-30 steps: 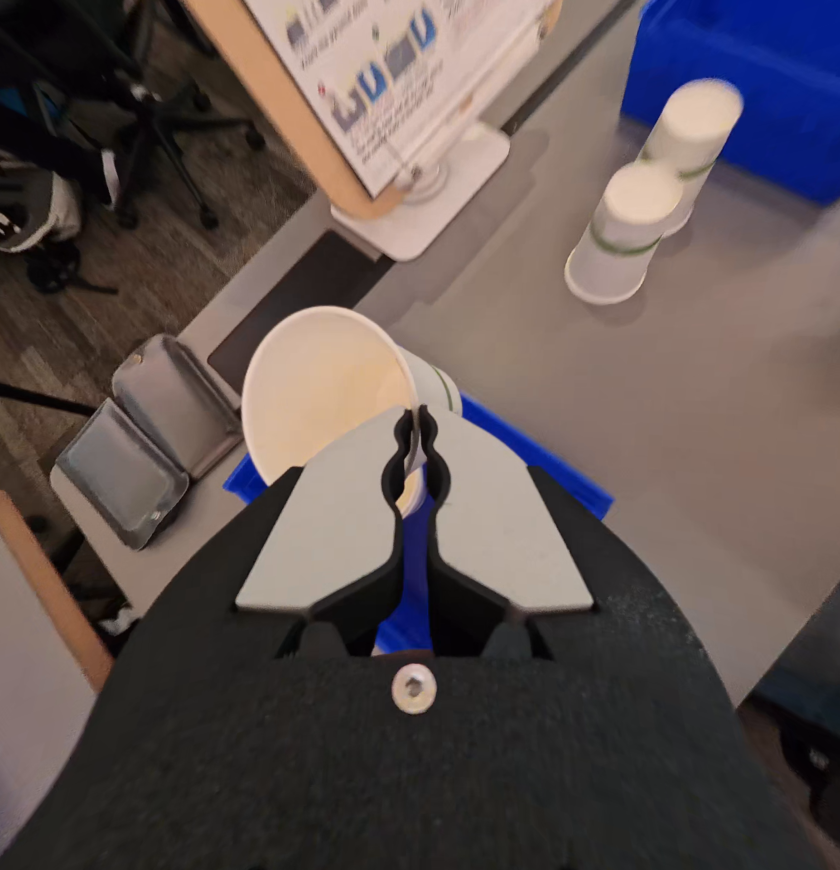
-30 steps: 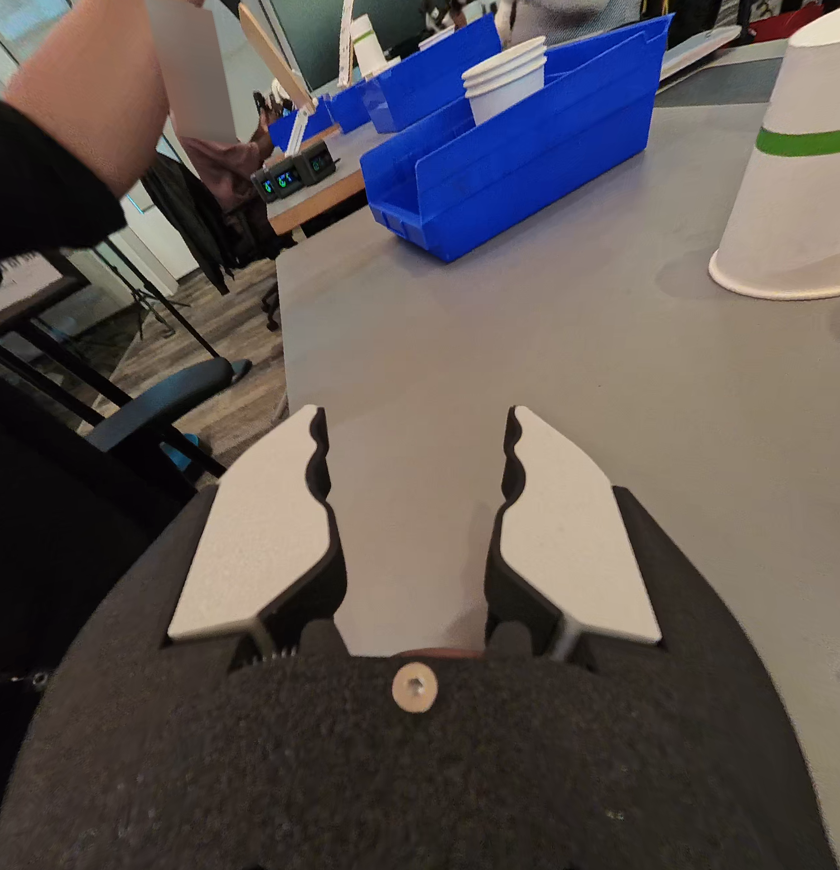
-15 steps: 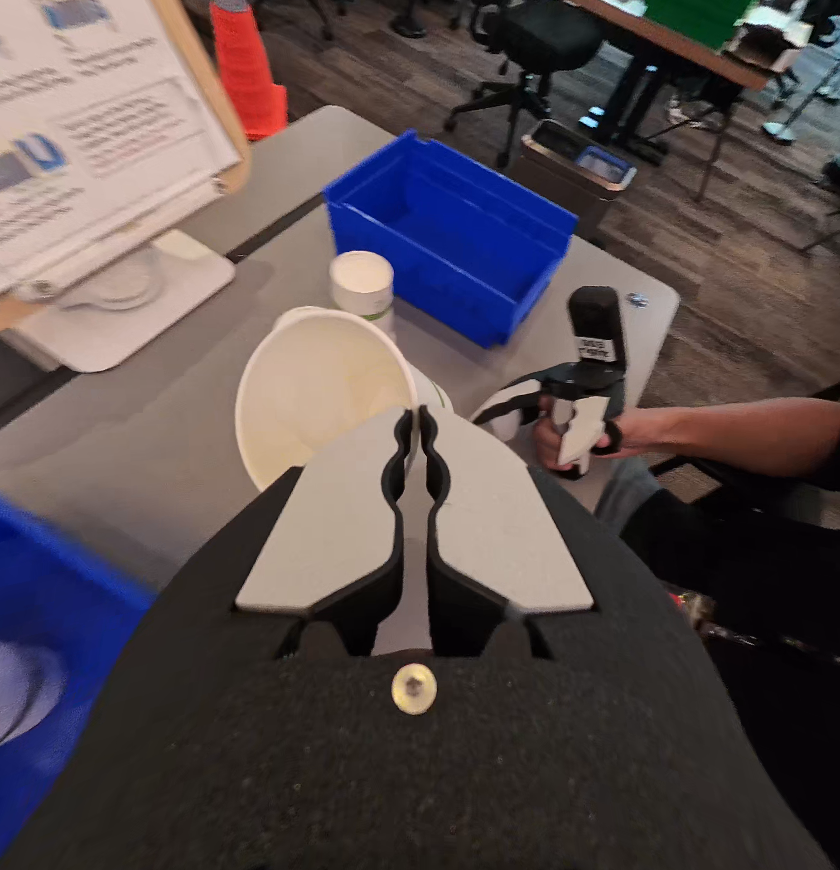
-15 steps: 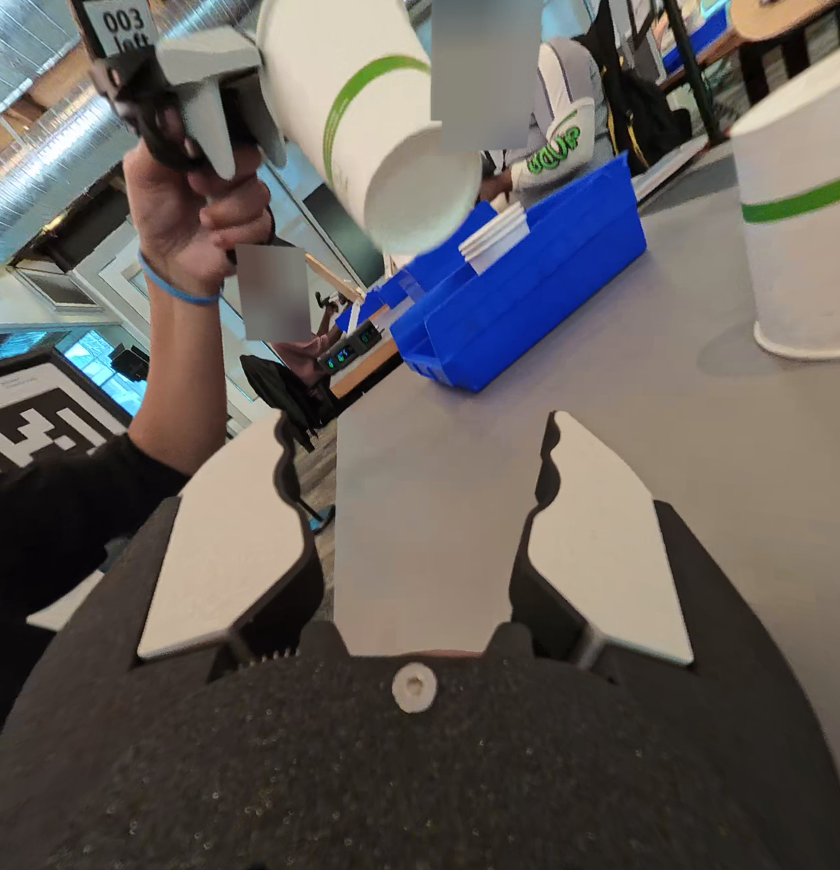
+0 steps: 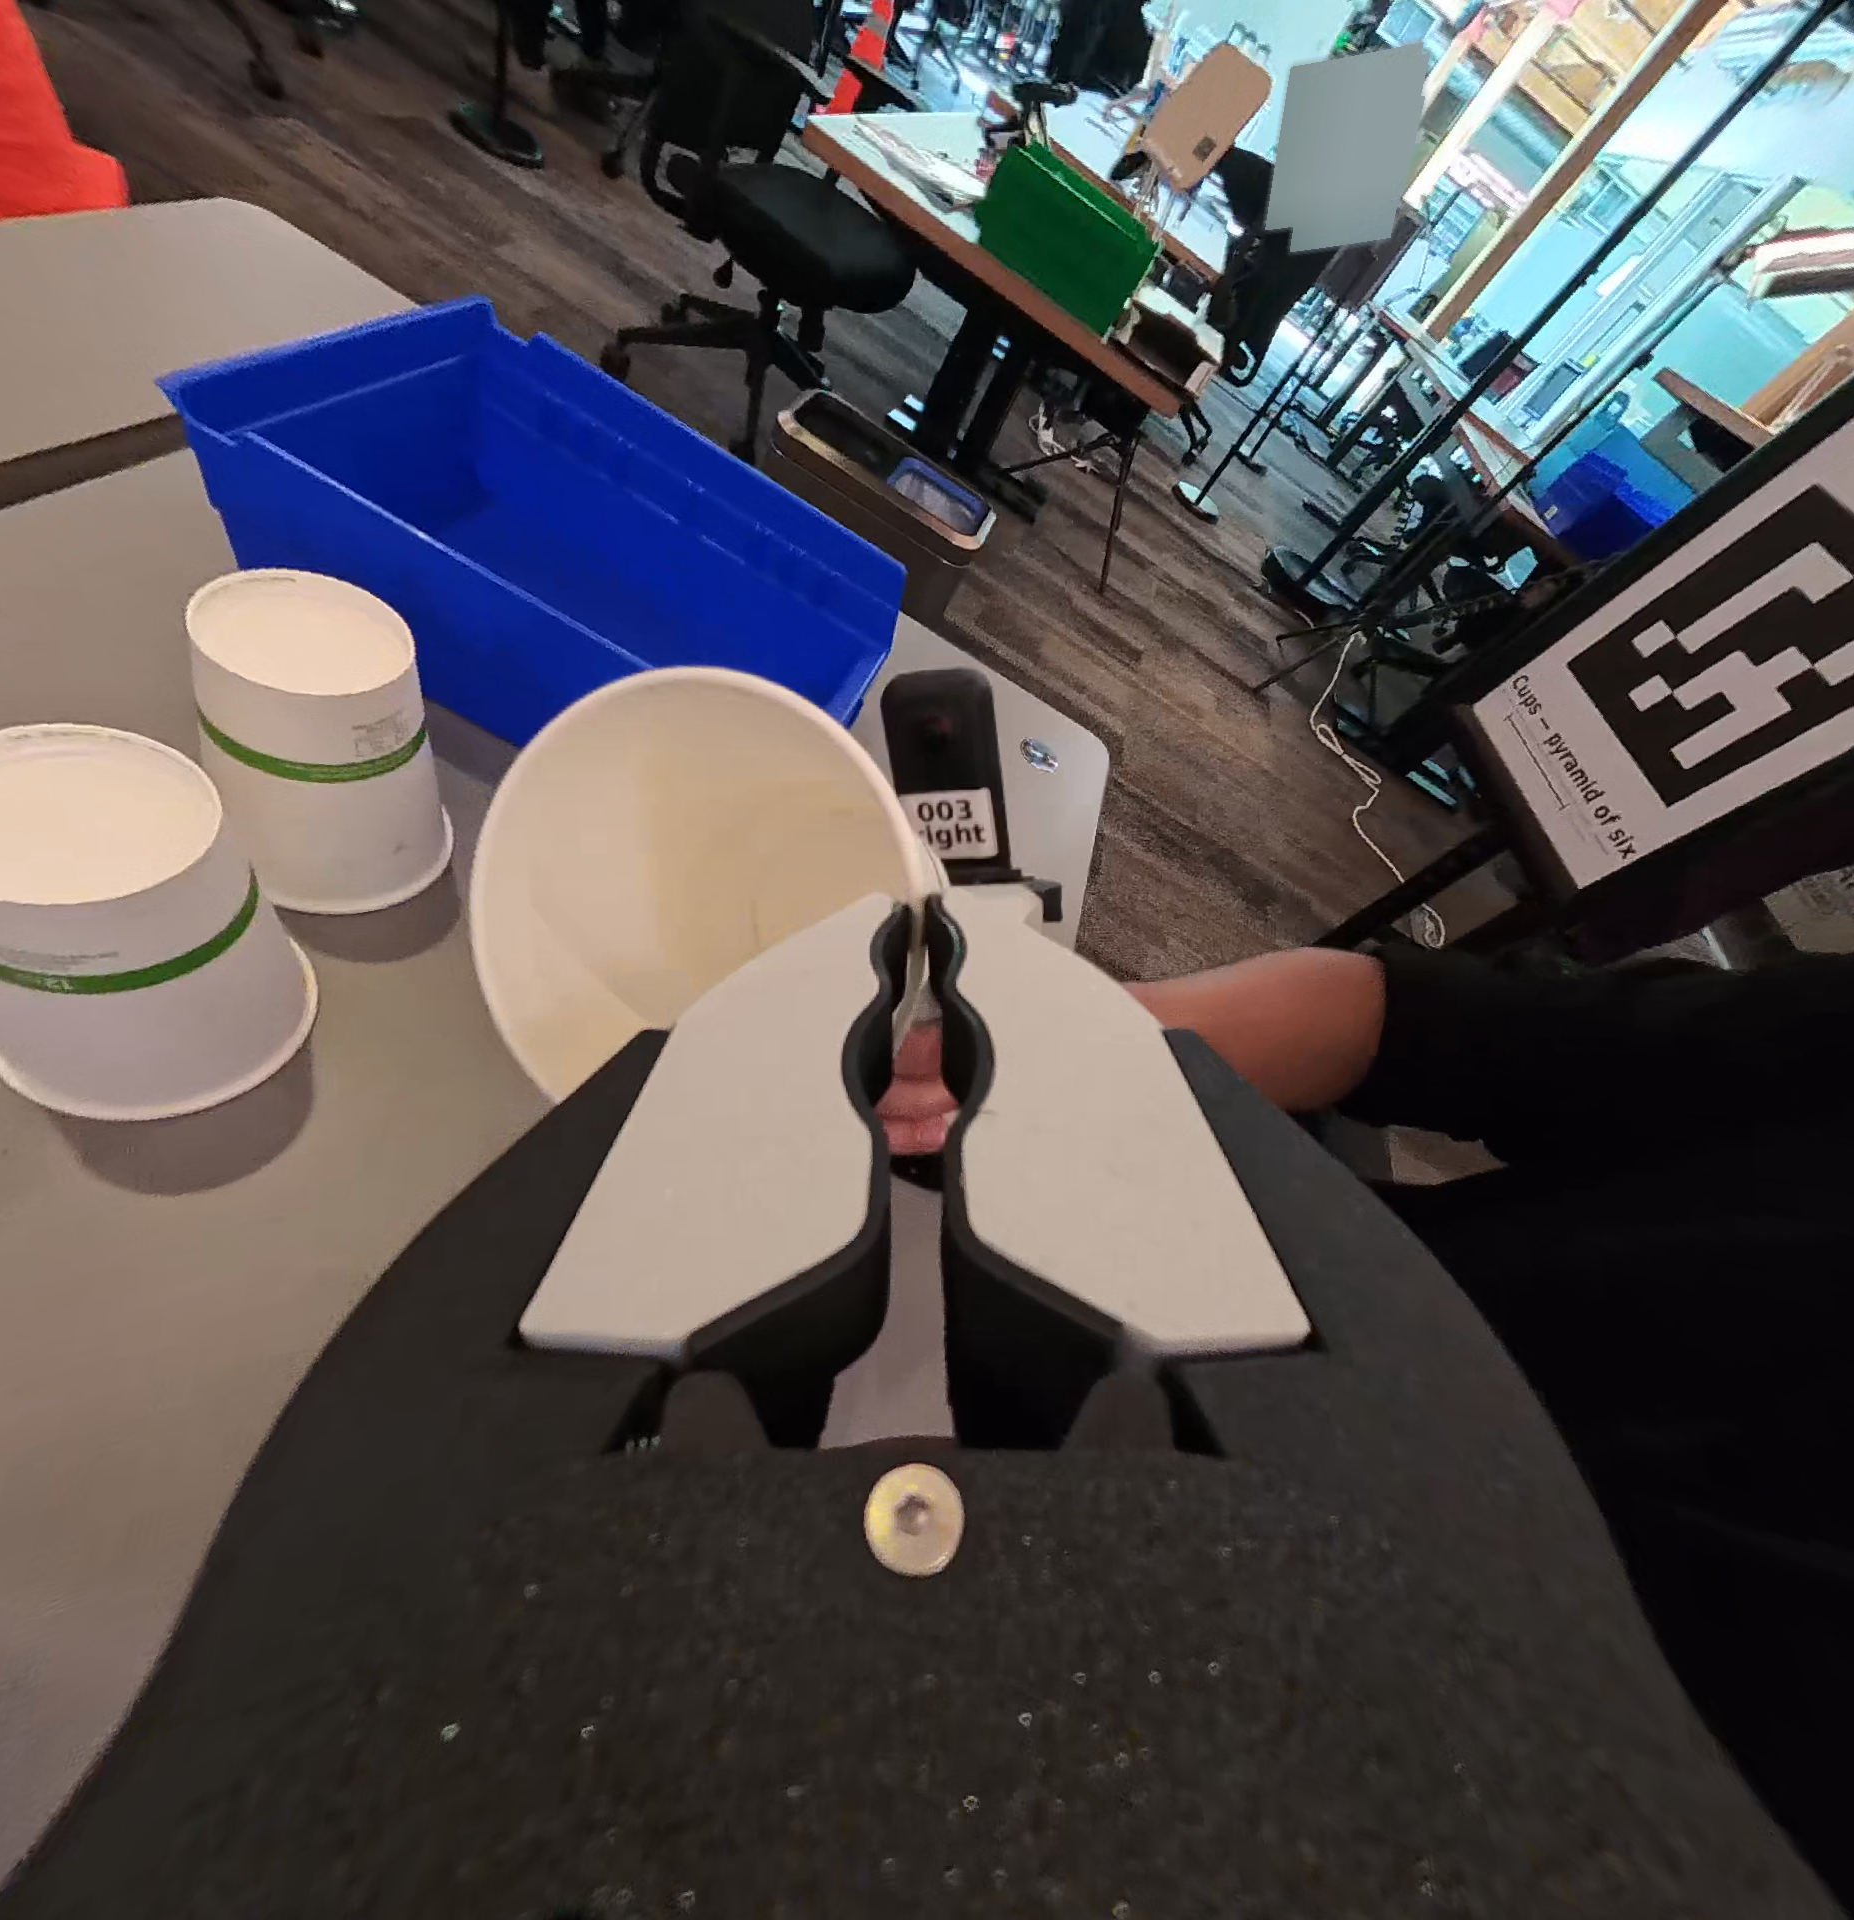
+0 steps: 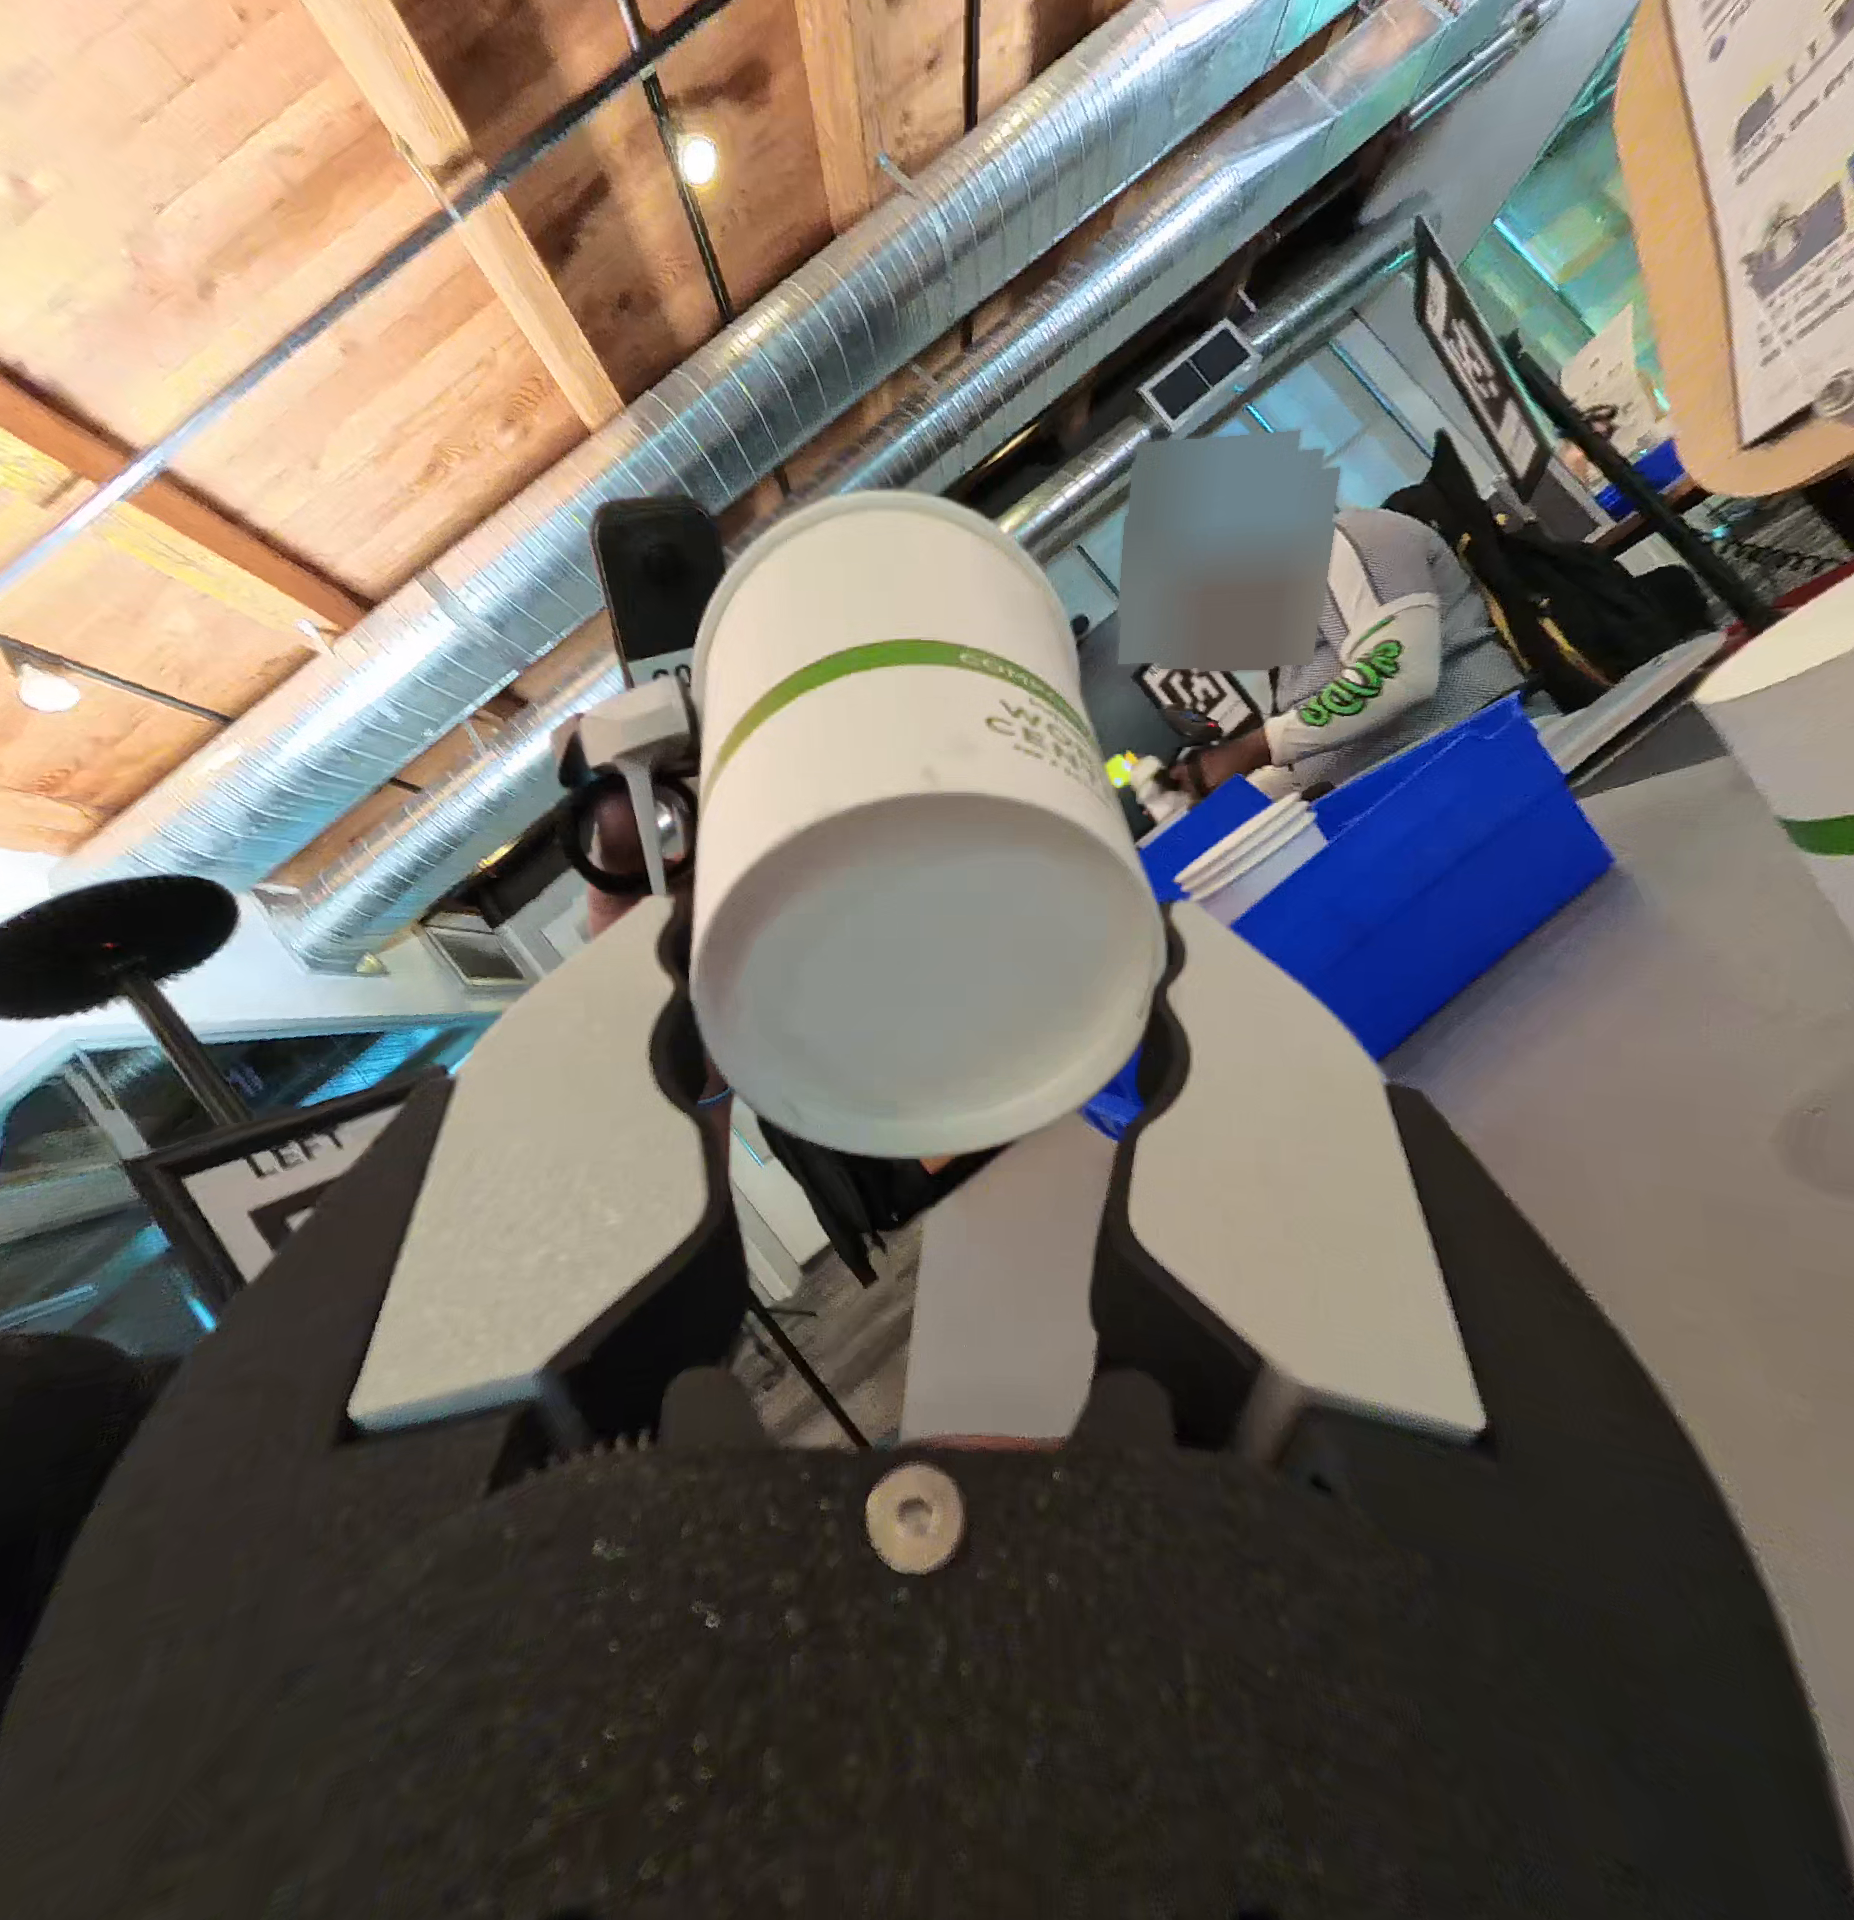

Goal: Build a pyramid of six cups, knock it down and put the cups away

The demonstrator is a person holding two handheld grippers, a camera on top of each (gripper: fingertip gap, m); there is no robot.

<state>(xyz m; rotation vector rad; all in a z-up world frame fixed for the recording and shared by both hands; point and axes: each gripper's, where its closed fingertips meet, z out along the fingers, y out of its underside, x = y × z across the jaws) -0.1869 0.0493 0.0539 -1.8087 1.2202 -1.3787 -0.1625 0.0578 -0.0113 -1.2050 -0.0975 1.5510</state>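
Left wrist view: left gripper point(image 5: 915, 940) jaws nearly closed, pinching the rim of a white paper cup point(image 5: 684, 862) held tipped, open mouth facing the camera. Same pinch as half a second ago, but the view has swung: two upside-down cups now sit at left on the grey counter point(image 5: 175, 1247), the near cup point(image 5: 123, 925) and the far cup point(image 5: 310, 738), both white with a green band, just beside each other. An empty blue bin point(image 5: 528, 520) sits behind them. The right gripper's handle point(image 5: 944, 769) shows just behind the held cup.

Right wrist view: right gripper point(image 6: 918, 982) jaws spread wide, either side of the held cup's point(image 6: 902, 831) base; whether the tips touch it I cannot tell. Half a second ago the cup was high at upper left, now it sits centred between the jaws, bottom toward the camera, green band round its side. Left gripper point(image 6: 642, 748) behind it. A second blue bin point(image 6: 1422, 894) with stacked cups point(image 6: 1255, 852) stands further back on the counter.
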